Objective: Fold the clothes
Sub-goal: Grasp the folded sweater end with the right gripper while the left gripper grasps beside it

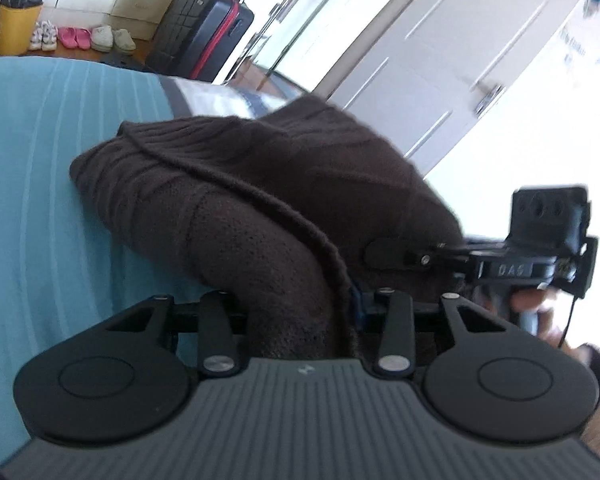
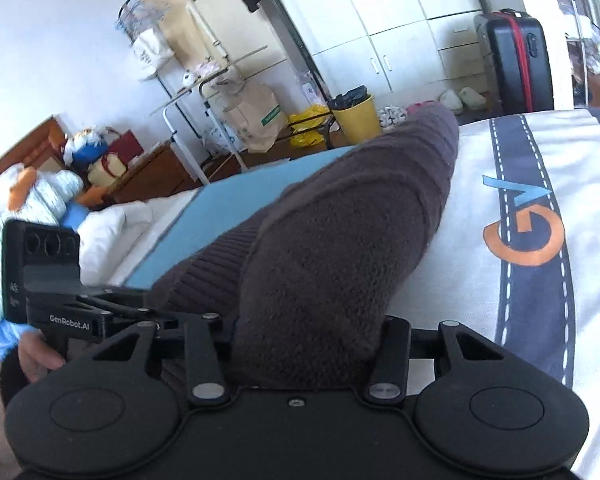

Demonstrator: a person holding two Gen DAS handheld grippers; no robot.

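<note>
The left claw (image 1: 300, 308) grips a bunched fold of a dark brown knitted sweater (image 1: 260, 184), the thick fabric filling the gap between its black fingers. The right claw (image 2: 308, 332) is clamped on another thick fold of the same sweater (image 2: 340, 248), and fabric hides both fingertips. Each camera shows the other tool close beside it: the right claw (image 1: 396, 254) appears pinching the sweater's edge in the left view, and the left tool's black body sits at the lower left of the right view. Holding two nearby points of one edge likely lets the person lift and carry that side over to make a fold.

The sweater rises in a heap from the claws and drapes away across the bed, partly lifted, partly resting. It lies where a teal striped bed cover (image 1: 60, 200) meets a white blanket with a navy band and orange letter (image 2: 532, 240).

Beyond the bed, a black suitcase with a red stripe (image 2: 516, 56) stands against white wardrobe doors (image 2: 380, 20). A yellow bin with a black liner (image 2: 356, 116) sits on the floor near several pairs of shoes (image 1: 80, 38). A metal rack holding paper bags (image 2: 252, 116) stands by the wall, and a pale blue and white plush toy (image 2: 28, 200) rests near white pillows at the head of the bed.
</note>
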